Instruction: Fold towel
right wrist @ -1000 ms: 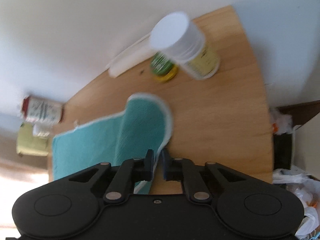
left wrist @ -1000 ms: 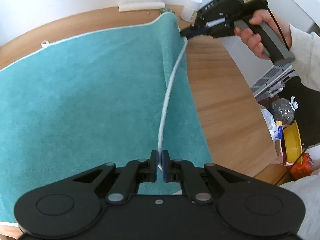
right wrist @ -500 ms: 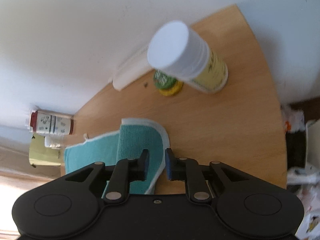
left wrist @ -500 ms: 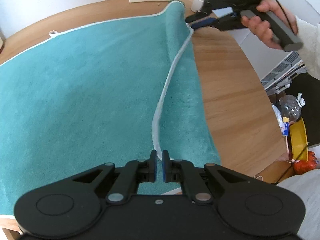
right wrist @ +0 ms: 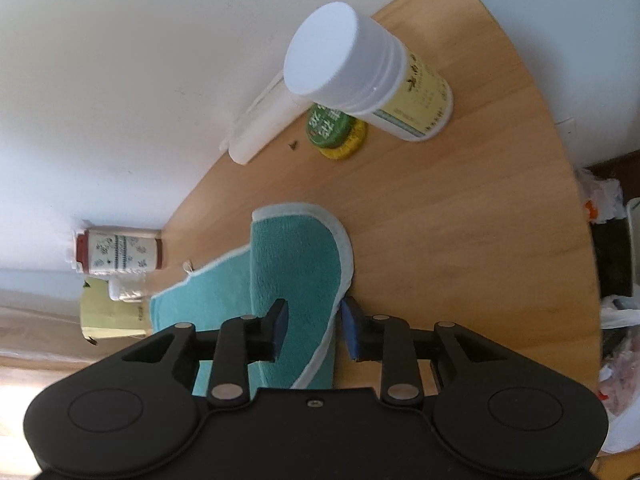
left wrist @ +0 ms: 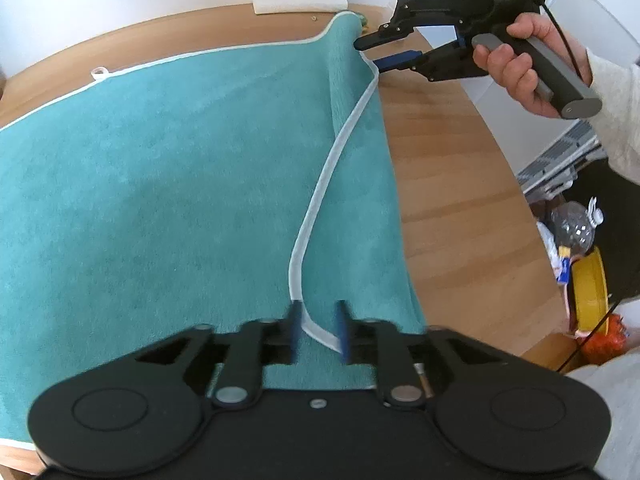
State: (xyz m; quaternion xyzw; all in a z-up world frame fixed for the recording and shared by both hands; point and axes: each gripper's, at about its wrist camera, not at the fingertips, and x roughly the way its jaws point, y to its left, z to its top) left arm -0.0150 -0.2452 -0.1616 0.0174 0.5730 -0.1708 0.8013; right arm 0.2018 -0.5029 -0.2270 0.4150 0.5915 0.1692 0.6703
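Teal towel point(left wrist: 160, 184) covers most of the wooden table point(left wrist: 452, 184), its white-trimmed right edge folded back over itself in a narrow strip. Near me, the left gripper point(left wrist: 318, 330) has its jaws apart, the trim lying loose between them. At the far corner the right gripper point(right wrist: 312, 330) also stands with jaws spread, the turned-over corner between them but not pinched. Beyond it, a white-capped jar point(right wrist: 360, 76) stands beside a green-lidded tin point(right wrist: 332, 130) near the wall.

"DAS" – raised letters on the right claw point(left wrist: 374, 52) housing.
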